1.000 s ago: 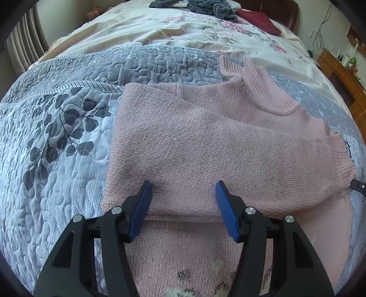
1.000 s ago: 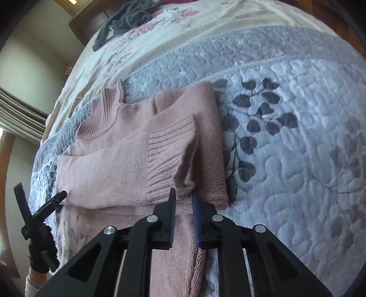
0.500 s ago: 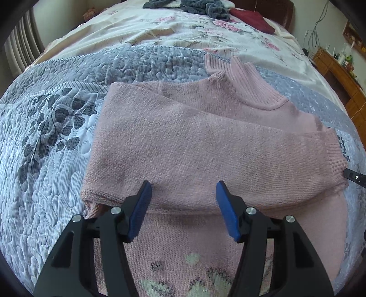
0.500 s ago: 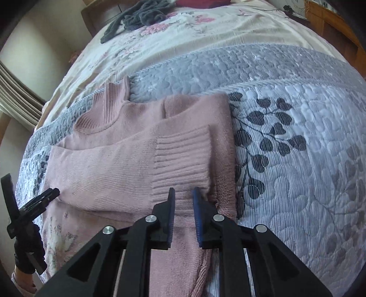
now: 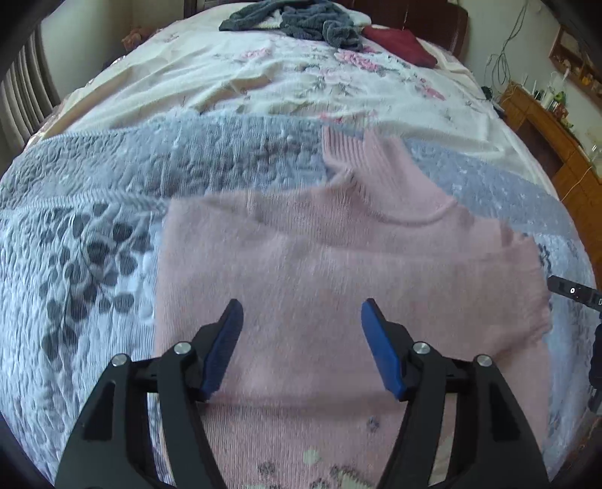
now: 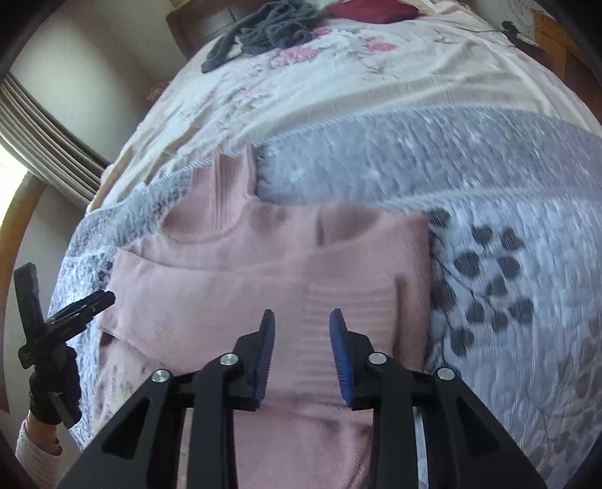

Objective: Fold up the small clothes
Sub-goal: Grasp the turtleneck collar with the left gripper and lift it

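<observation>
Right gripper (image 6: 302, 331) is letting go of the ribbed cuff (image 6: 350, 301), its jaws now spreading apart; the cuff is lying flat across the pink sweater (image 5: 320, 271). Left gripper (image 5: 302, 327) is drawing back over the sweater, empty.

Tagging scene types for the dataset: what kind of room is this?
Most likely a home bedroom. The pink sweater lies on a bed with a grey quilted cover over a floral sheet, a dark wooden headboard stands at the far end, and a wooden dresser stands alongside.
</observation>
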A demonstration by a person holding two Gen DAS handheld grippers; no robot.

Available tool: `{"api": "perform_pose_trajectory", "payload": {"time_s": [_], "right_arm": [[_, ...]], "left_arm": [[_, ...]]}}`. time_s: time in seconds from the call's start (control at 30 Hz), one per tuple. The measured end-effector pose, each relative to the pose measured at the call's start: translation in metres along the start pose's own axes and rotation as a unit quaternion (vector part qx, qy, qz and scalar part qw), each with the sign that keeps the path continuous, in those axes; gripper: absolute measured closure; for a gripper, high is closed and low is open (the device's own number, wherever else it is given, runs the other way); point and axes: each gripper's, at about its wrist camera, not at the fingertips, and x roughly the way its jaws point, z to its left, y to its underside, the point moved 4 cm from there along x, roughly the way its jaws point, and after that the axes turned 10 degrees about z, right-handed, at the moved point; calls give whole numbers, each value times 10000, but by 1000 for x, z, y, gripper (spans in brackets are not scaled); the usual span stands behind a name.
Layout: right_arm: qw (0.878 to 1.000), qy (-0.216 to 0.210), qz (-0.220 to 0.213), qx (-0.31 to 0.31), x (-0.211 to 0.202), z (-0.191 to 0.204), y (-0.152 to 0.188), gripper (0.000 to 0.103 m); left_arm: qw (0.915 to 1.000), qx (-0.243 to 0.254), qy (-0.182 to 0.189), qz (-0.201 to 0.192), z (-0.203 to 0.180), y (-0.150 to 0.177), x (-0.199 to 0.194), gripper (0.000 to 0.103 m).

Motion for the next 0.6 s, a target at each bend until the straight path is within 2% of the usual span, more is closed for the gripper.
{"api": "perform_pose_trajectory", "payload": {"time_s": [0.07, 0.2, 0.27, 0.5, 0.57, 0.6], "right_arm": [[9997, -183, 30, -161, 6, 19, -33, 66], [9989, -241, 287, -283, 44, 48, -94, 63], [9980, -392, 453, -210, 69, 56, -118, 63], [9976, -318, 617, -44, 132, 66, -164, 59], [9971, -278, 706, 8, 146, 64, -171, 58], [9969, -251, 751, 26, 152, 63, -173, 58]], "left_arm": [[9997, -126, 182, 37, -2, -32, 2, 32], [9976, -300, 483, 384, -9, -86, 34, 31], [9963, -455, 453, 578, -9, -105, 56, 31], [9907, -627, 819, 892, -13, -138, 108, 32], [9888, -683, 920, 953, -15, -143, 119, 35], [9879, -735, 959, 972, -15, -145, 124, 39]]}}
